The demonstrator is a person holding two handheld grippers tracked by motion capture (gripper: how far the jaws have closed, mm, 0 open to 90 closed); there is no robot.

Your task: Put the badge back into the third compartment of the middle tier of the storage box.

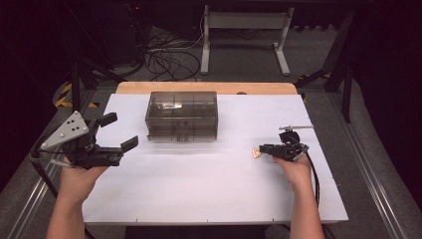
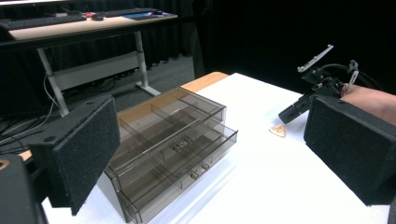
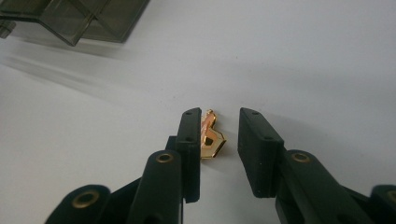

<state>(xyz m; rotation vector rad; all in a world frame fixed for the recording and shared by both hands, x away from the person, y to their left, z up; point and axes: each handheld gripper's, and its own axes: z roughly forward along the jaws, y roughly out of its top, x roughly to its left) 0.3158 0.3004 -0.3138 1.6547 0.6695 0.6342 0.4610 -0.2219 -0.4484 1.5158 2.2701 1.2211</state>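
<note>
The small gold clip (image 3: 211, 139) lies on the bench (image 1: 199, 189), well right of the drawer box (image 1: 181, 115), between the right gripper (image 3: 219, 140) jaws (apart, not clamping yet); left gripper (image 1: 119, 132) jaws wide apart. Lifting remains.

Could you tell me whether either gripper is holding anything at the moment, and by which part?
Nothing is gripped yet. The right gripper has a small gold clip between its jaws, against one pad, the other apart. The left gripper is open and empty.
</note>
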